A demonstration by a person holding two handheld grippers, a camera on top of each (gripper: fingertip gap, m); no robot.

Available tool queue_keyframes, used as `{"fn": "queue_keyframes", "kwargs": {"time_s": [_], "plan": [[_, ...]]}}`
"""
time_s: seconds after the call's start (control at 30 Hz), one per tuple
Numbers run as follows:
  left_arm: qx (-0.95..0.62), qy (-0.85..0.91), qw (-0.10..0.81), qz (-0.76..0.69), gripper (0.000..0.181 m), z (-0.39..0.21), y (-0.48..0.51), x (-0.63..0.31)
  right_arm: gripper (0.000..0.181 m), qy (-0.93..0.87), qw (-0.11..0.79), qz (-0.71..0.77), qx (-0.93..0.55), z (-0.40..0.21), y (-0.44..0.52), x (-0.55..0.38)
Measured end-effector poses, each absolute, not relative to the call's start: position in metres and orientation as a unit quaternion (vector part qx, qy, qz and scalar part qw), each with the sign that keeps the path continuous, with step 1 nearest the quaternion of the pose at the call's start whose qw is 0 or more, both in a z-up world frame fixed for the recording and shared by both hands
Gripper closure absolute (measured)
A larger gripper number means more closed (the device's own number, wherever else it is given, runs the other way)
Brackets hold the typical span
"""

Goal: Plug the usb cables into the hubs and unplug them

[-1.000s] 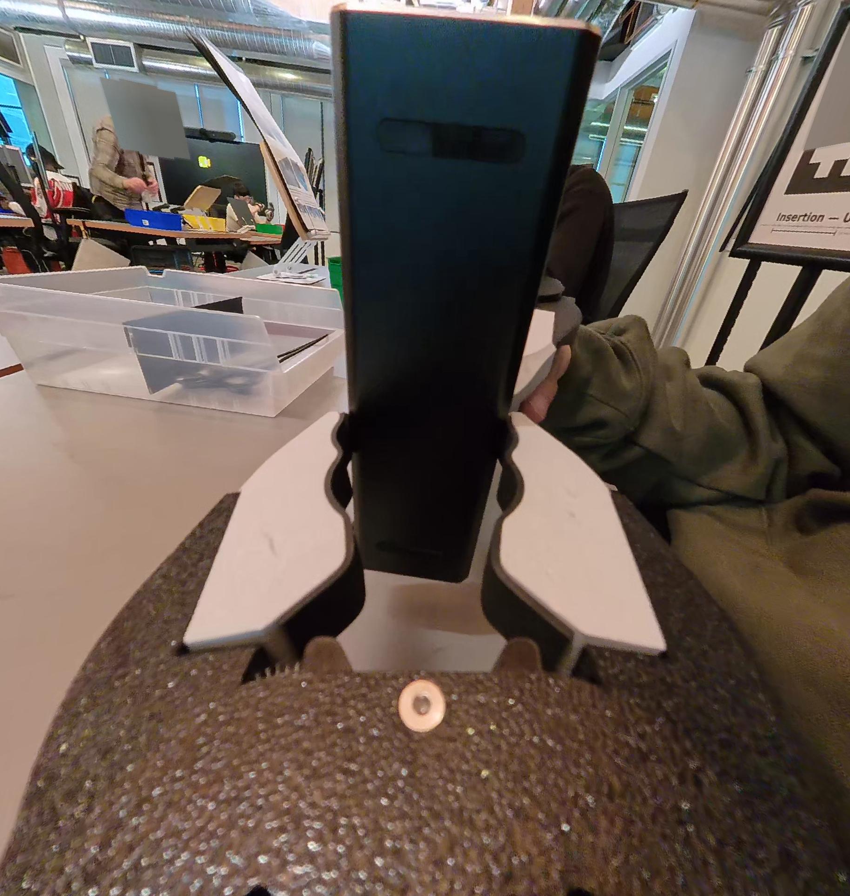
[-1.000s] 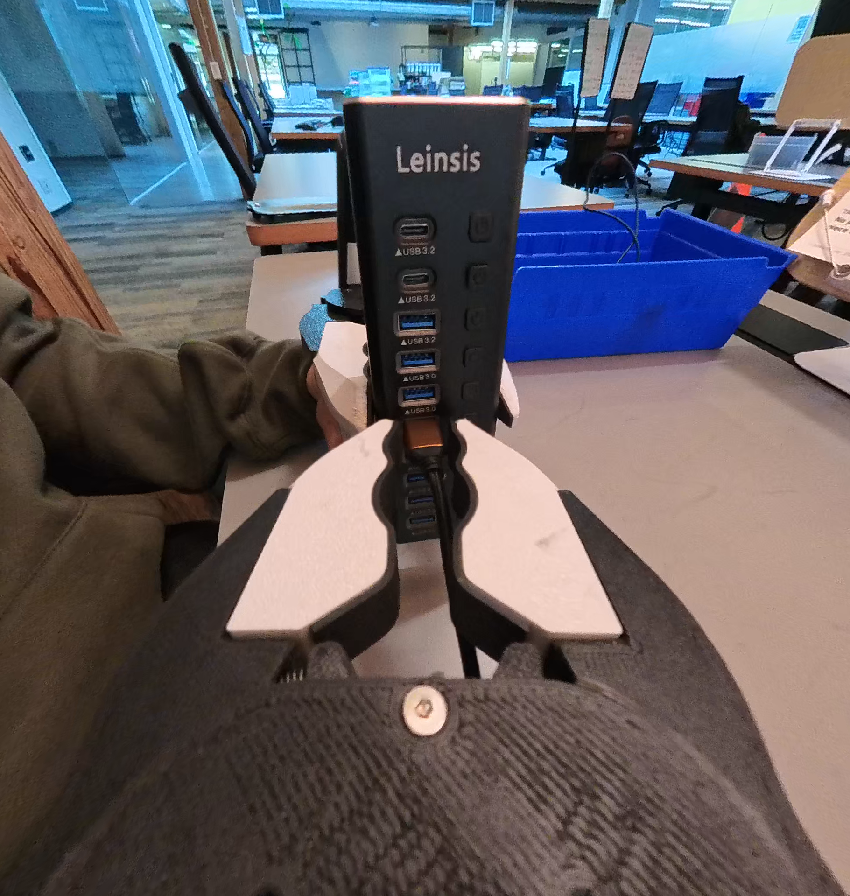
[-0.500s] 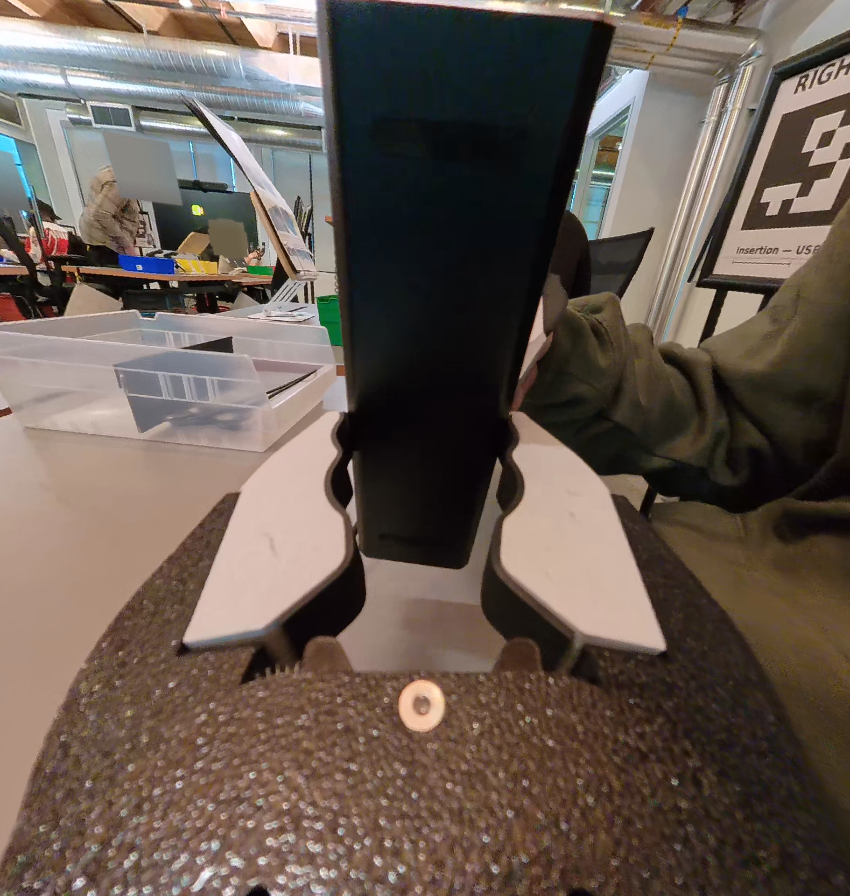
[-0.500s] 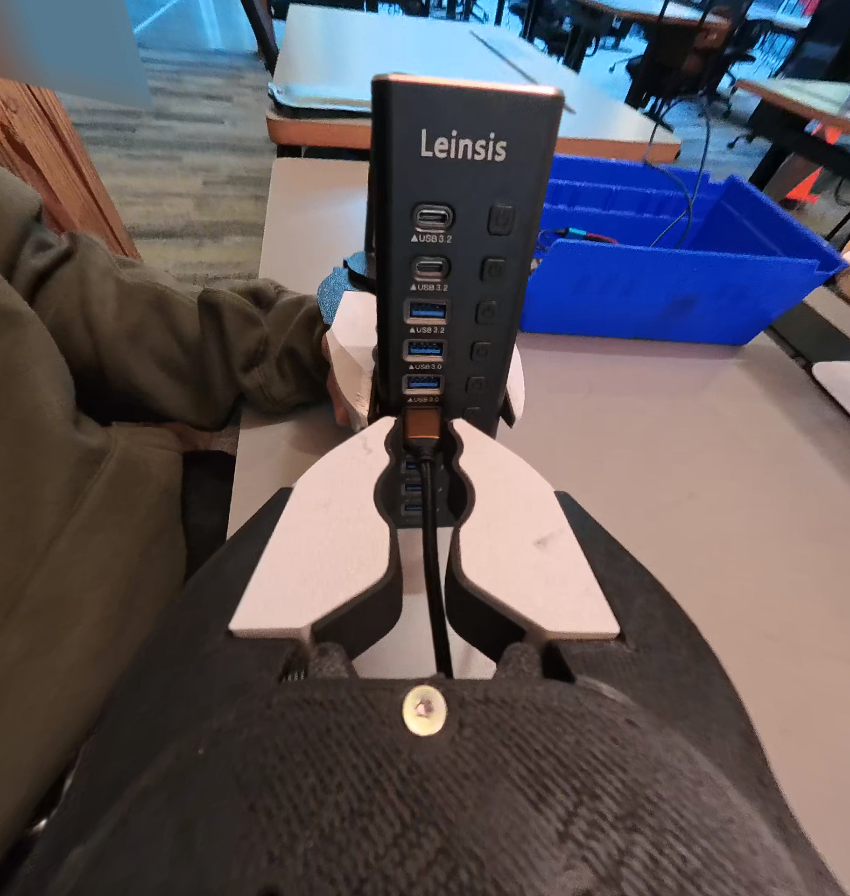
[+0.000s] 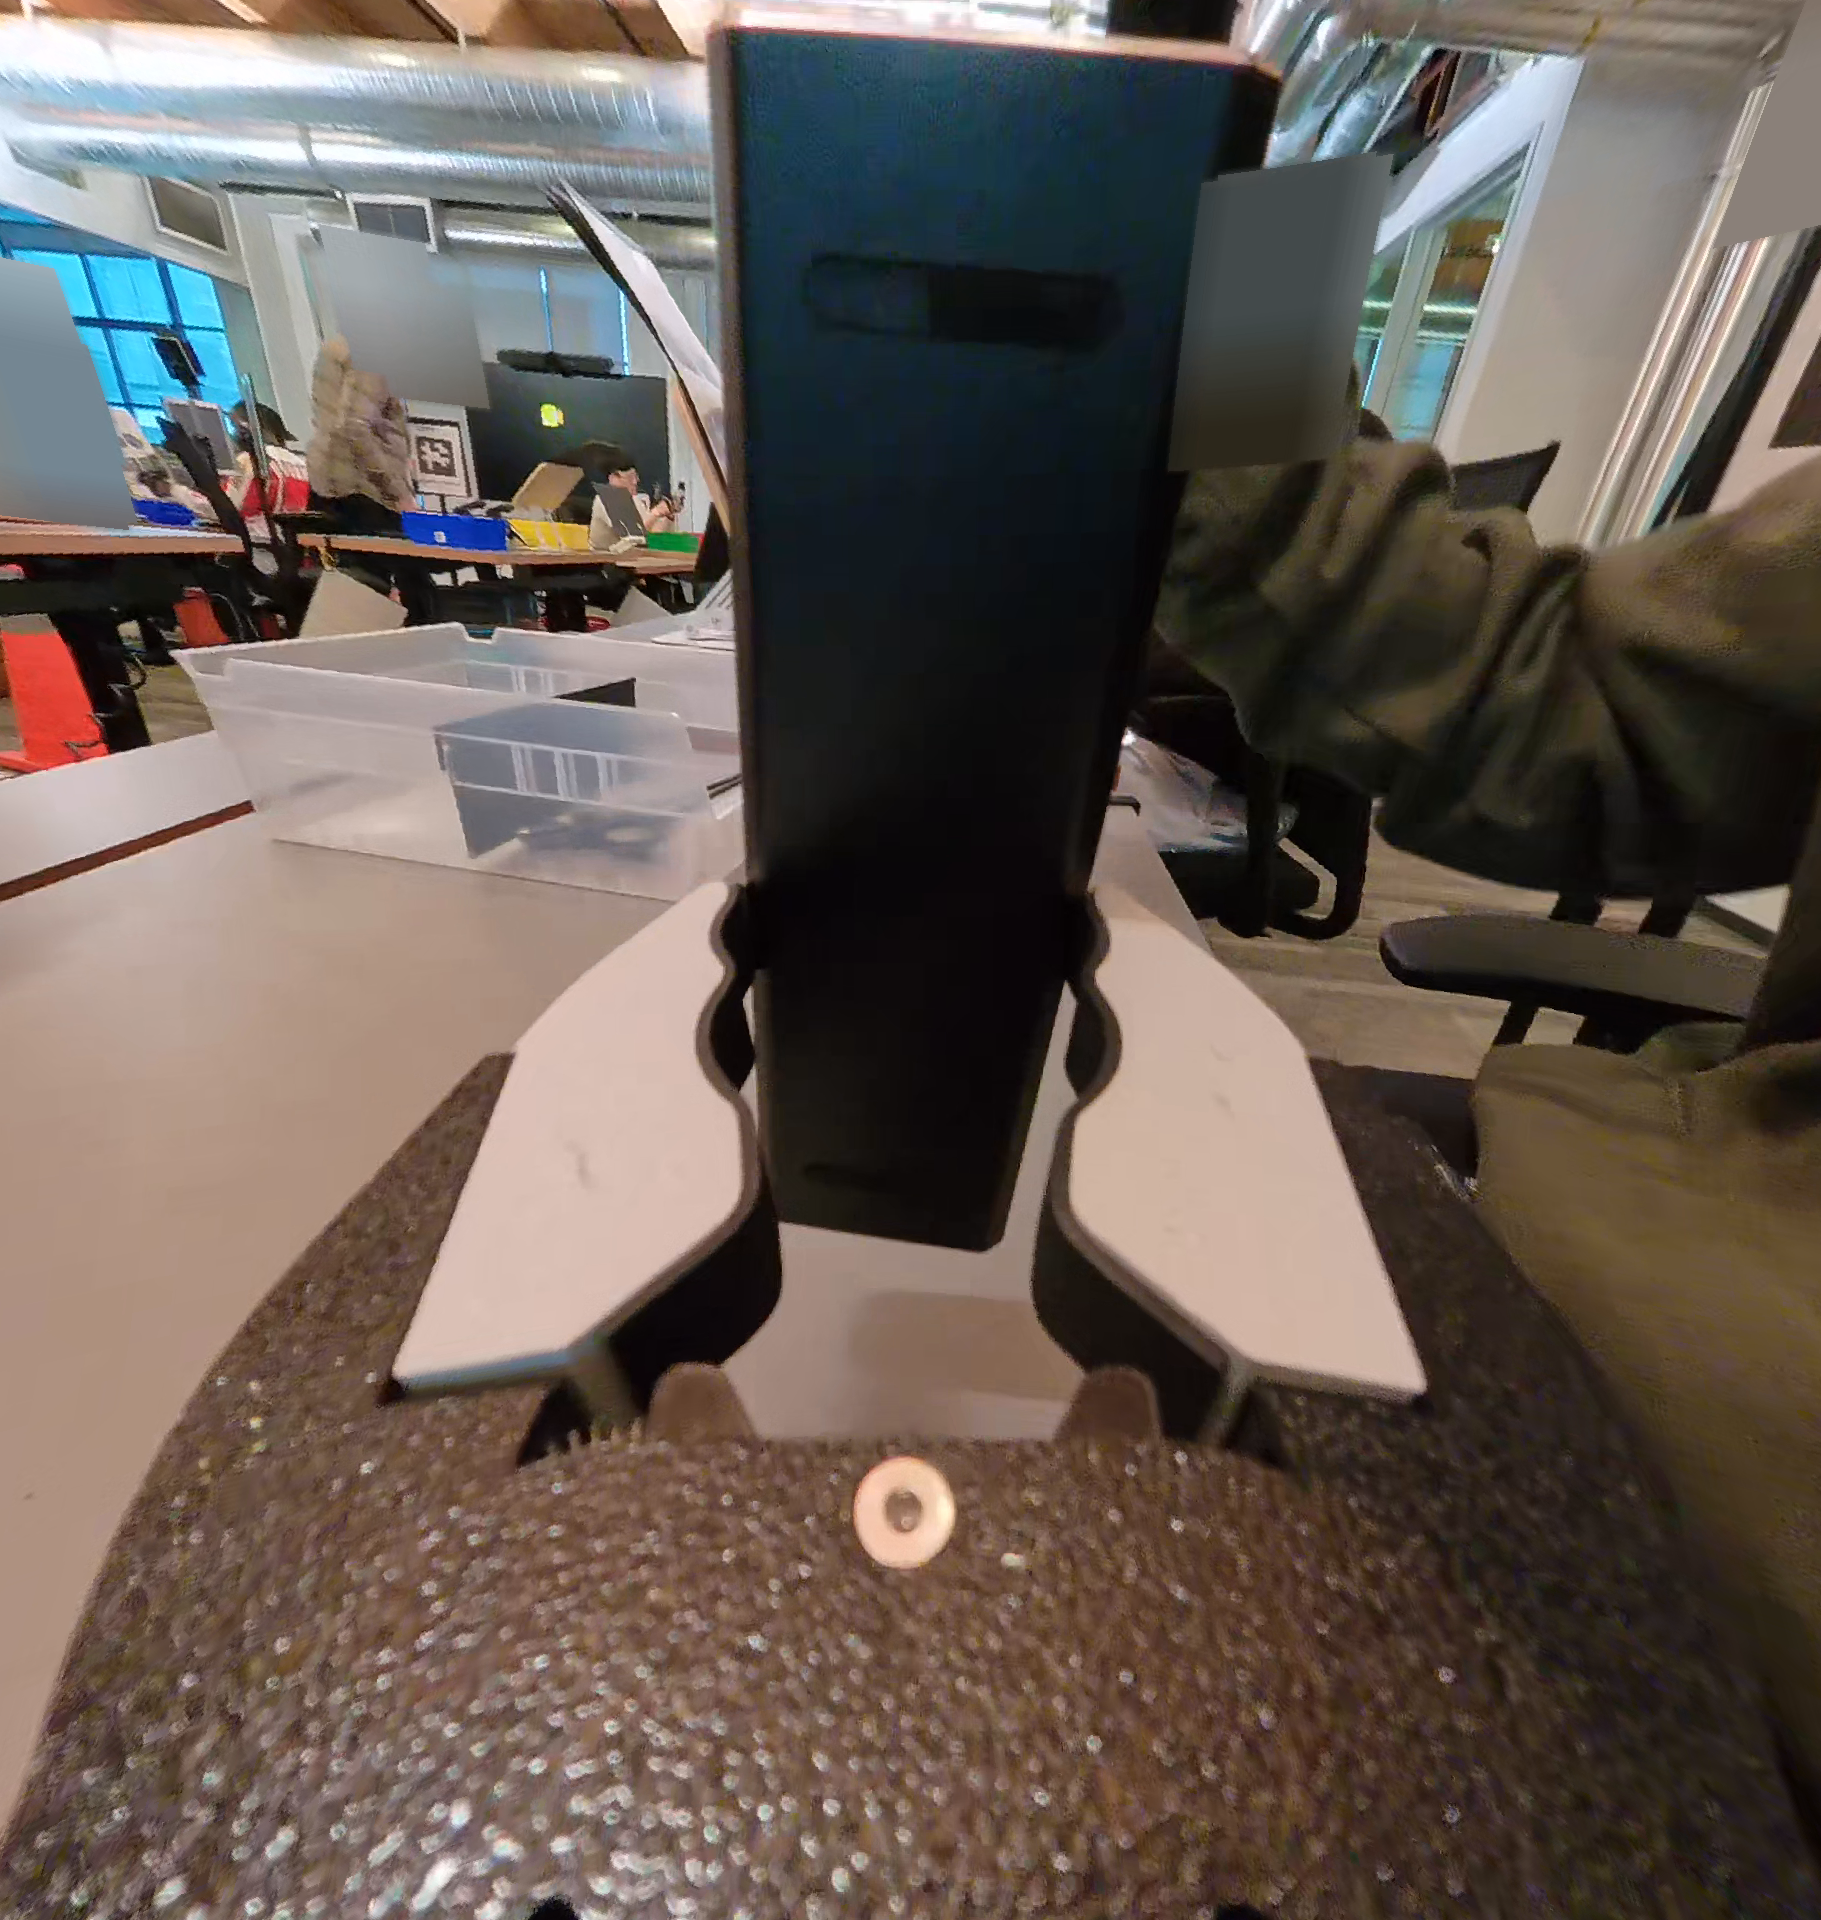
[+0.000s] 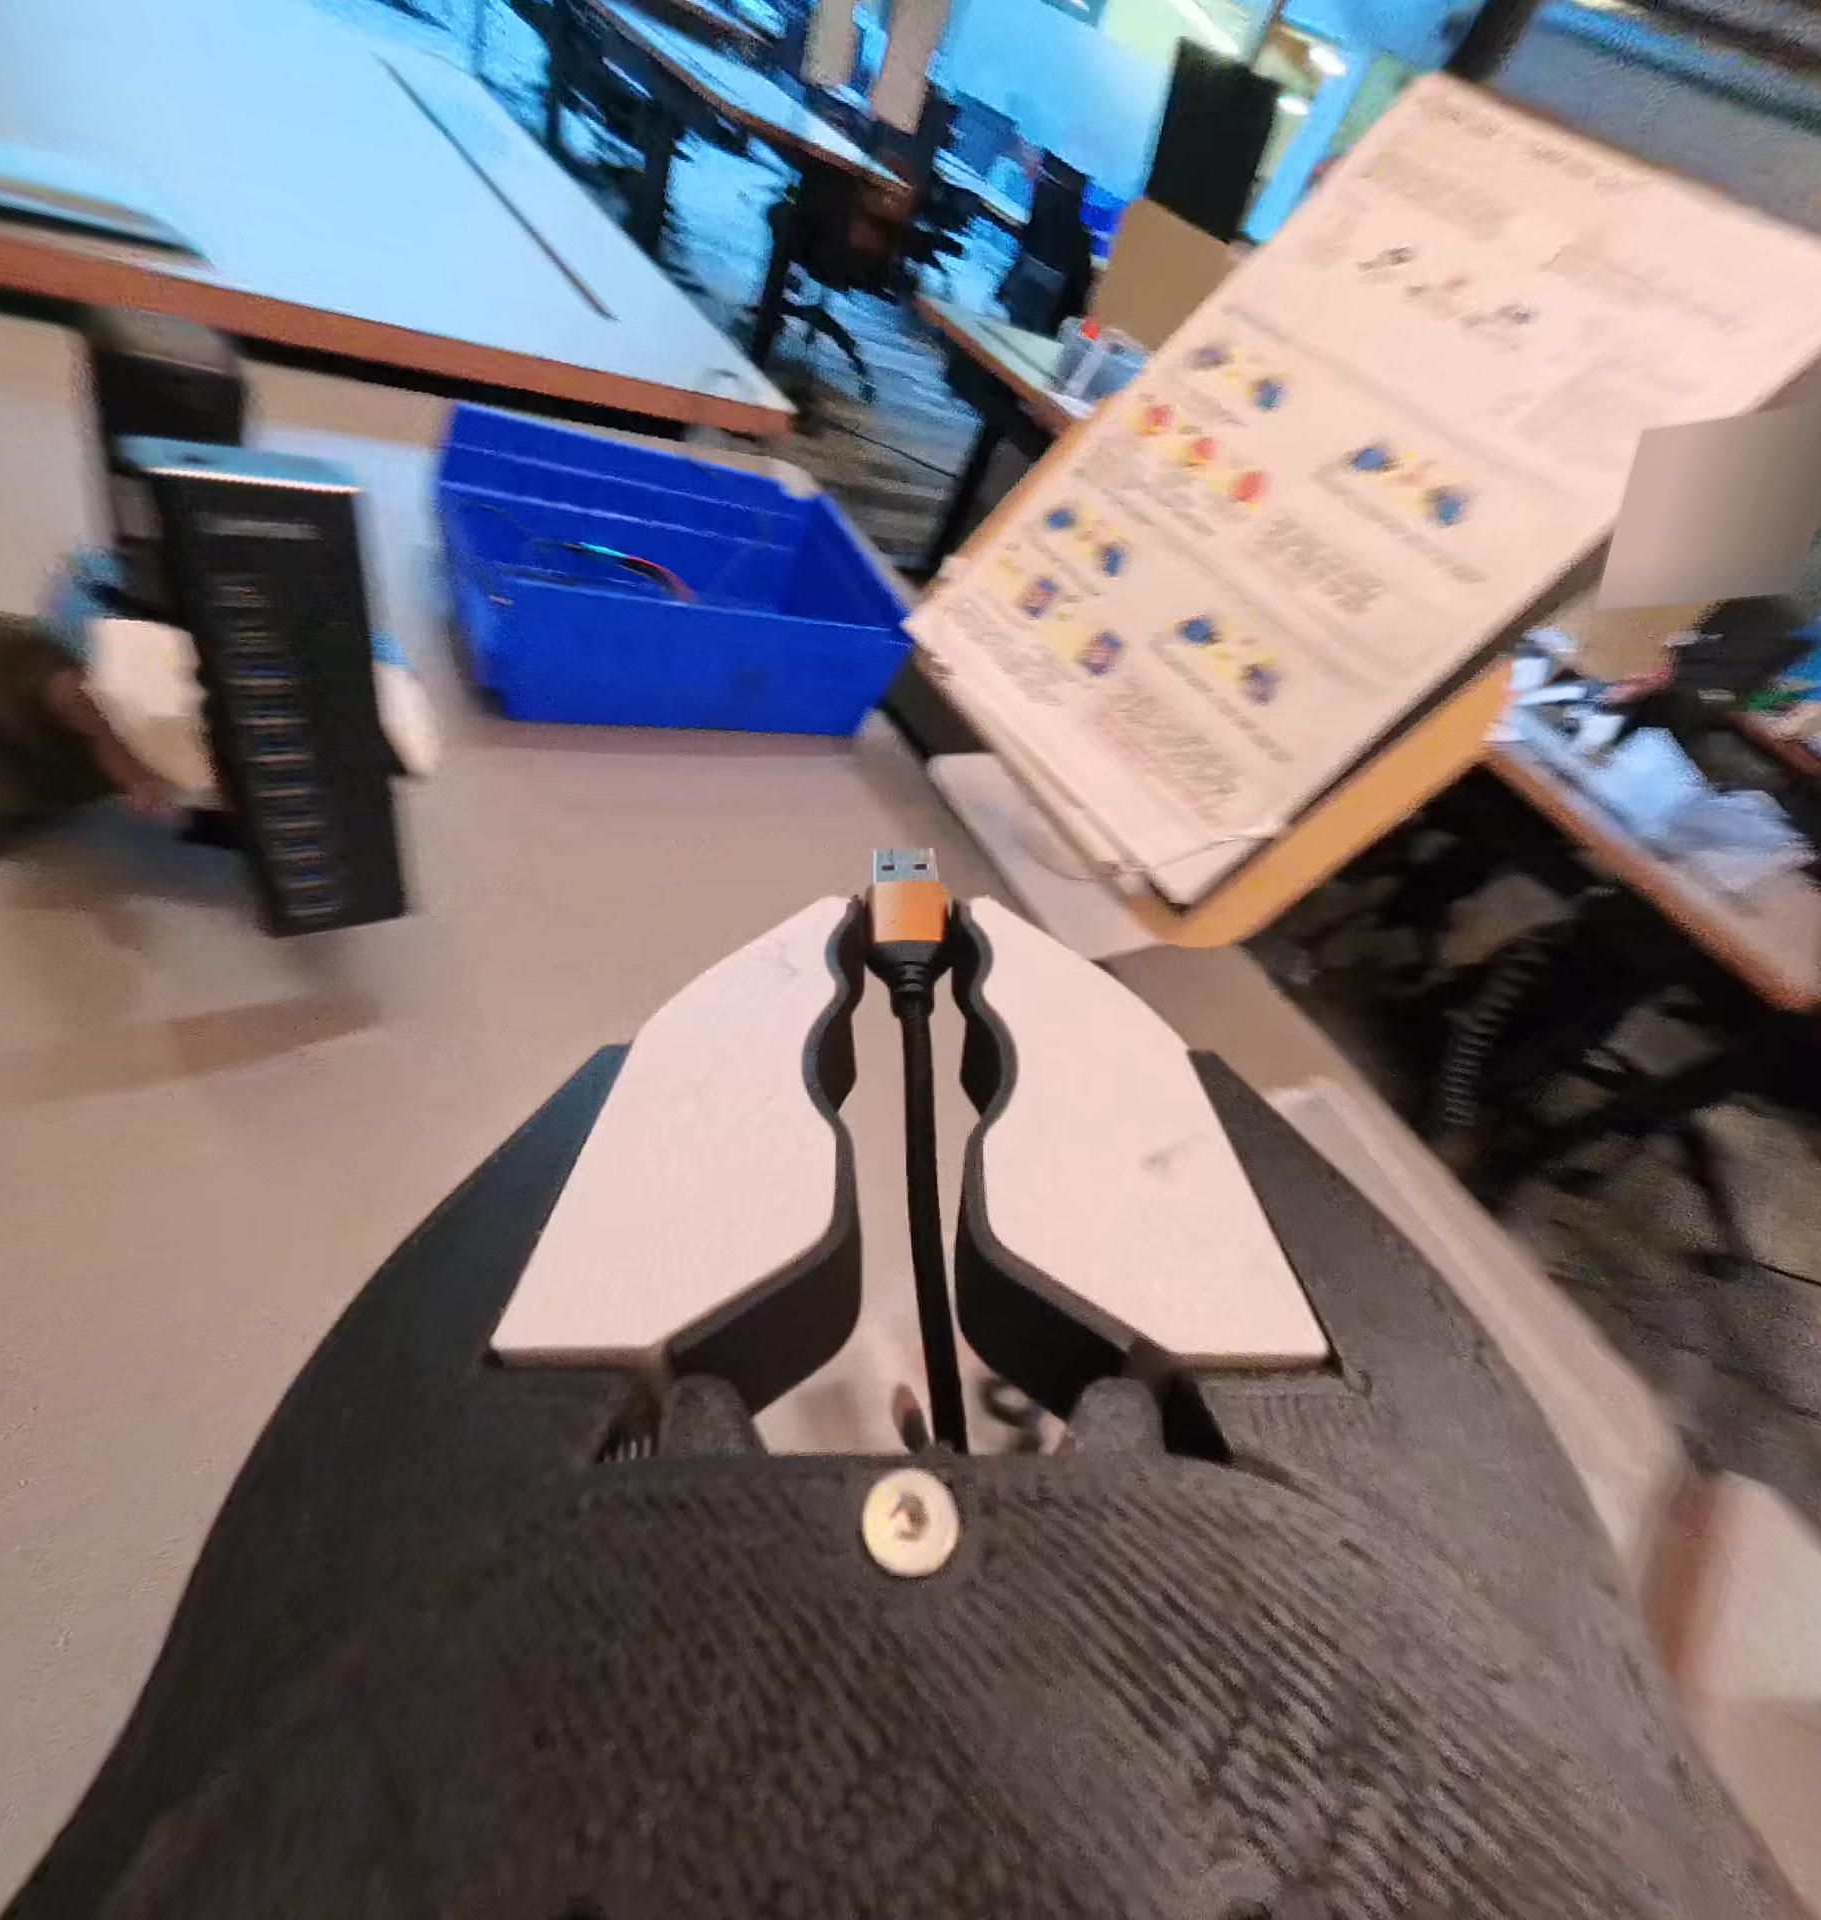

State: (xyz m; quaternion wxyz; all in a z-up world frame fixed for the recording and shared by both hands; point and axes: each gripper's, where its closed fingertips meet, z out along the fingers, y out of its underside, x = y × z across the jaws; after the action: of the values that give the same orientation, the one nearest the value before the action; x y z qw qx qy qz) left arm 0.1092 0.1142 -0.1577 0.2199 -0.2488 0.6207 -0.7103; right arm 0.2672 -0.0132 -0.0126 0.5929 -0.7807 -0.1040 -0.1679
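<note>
inspector: status of both grips?

operator: my left gripper (image 5: 904, 940) is clamped on the lower part of the tall black rectangular usb hub (image 5: 963, 582), held upright over the grey table (image 5: 210, 1039). my right gripper (image 6: 904, 914) is pinched on the orange-shelled usb plug (image 6: 906, 904) of the black braided cable (image 6: 921, 1195); its metal tip is bare, well apart from the hub (image 6: 282, 707).

inspector: risks?

operator: the right view is blurred. judged: a fast re-approach could meet a port off-line or tilted, jam, and lever the hub askew in my left jaws. the cable could snag the blue plastic bin (image 6: 667, 634).
</note>
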Motion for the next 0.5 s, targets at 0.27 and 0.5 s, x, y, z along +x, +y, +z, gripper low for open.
{"fn": "queue_keyframes", "kwargs": {"time_s": [0.27, 0.5], "plan": [[-0.251, 0.611, 0.211, -0.72, 0.123, -0.158, 0.116, 0.11, 0.166, -0.018, 0.502, -0.26, -0.825, -0.032, -0.033, 0.4], [-0.25, 0.607, 0.215, -0.723, 0.123, -0.155, 0.119, 0.109, 0.166, 0.027, 0.473, -0.201, -0.857, -0.132, -0.01, 0.425]]}}
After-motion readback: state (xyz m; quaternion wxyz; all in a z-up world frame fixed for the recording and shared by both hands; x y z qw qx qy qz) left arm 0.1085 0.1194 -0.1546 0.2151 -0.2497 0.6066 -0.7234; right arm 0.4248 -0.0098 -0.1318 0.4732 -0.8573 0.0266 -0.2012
